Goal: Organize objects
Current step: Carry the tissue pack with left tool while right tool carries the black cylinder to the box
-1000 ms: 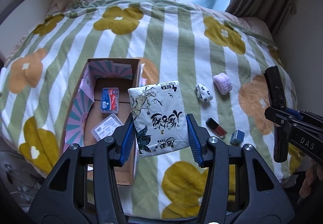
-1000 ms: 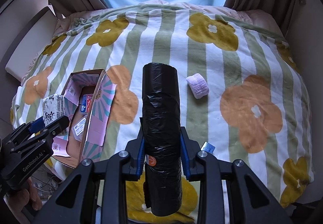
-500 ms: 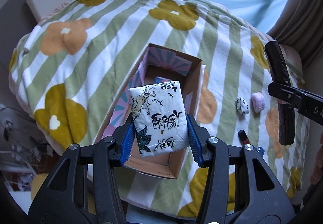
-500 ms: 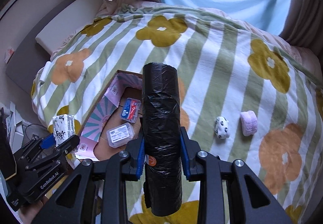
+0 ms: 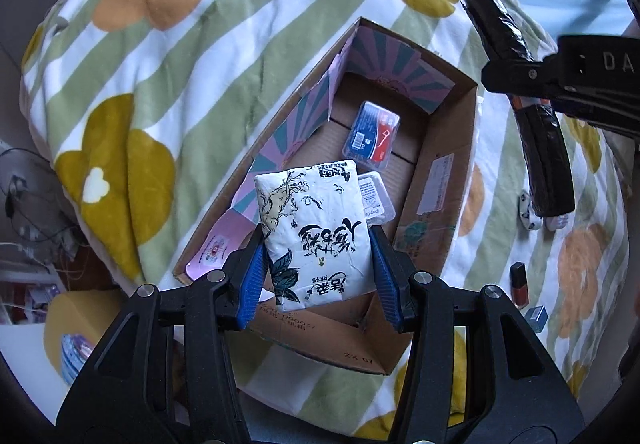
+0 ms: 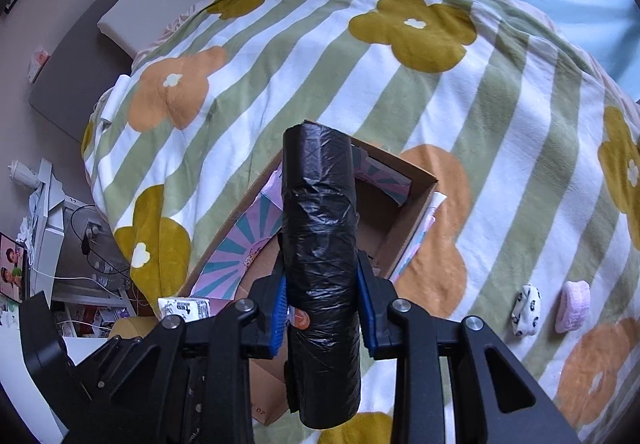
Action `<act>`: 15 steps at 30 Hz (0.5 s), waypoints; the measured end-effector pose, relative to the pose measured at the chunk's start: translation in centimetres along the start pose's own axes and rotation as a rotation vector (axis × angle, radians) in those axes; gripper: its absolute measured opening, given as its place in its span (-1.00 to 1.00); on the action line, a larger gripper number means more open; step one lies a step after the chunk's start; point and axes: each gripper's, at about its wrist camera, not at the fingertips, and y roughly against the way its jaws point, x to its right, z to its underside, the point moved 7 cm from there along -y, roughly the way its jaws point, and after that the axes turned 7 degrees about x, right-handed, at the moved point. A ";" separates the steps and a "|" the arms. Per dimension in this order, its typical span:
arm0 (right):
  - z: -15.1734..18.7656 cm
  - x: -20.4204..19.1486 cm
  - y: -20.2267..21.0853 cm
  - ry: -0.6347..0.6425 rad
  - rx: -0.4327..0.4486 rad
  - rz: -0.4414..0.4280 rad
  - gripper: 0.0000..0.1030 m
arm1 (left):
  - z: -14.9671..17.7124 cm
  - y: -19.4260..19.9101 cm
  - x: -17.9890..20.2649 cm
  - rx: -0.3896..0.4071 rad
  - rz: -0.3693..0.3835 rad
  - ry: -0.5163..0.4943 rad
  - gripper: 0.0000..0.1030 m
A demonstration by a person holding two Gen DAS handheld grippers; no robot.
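Note:
My left gripper [image 5: 318, 276] is shut on a white tissue pack [image 5: 314, 232] and holds it over the near end of an open cardboard box [image 5: 440, 179] on the bed. The box holds a blue-red plastic case [image 5: 372, 135] and a clear case [image 5: 376, 195]. My right gripper [image 6: 322, 308] is shut on a black roll of bin bags [image 6: 320, 256], above the same box [image 6: 404, 219]; the roll also shows in the left wrist view [image 5: 520, 99]. The tissue pack peeks out at the lower left of the right wrist view [image 6: 184, 310].
On the flowered blanket [image 6: 440, 91] right of the box lie a black-and-white spotted item [image 6: 526, 310], a pink roll [image 6: 572, 306], a red nail polish bottle [image 5: 519, 286] and a small blue box [image 5: 536, 318]. The bed edge and floor clutter [image 6: 80, 264] are at the left.
Both grippers have swung left and lower towards the box, each still holding its object. The tissue pack now hangs over the box's near end and the black roll over its middle.

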 end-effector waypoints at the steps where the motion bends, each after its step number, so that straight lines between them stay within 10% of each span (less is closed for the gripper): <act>1: -0.2 0.0 -1.0 0.003 -0.014 -0.004 -0.46 | 0.1 -0.7 0.0 -0.011 -0.004 -0.002 -0.13; 15: -0.2 1.5 -13.4 0.041 -0.163 -0.010 -0.46 | 0.3 -10.3 0.7 -0.134 -0.014 0.006 -0.13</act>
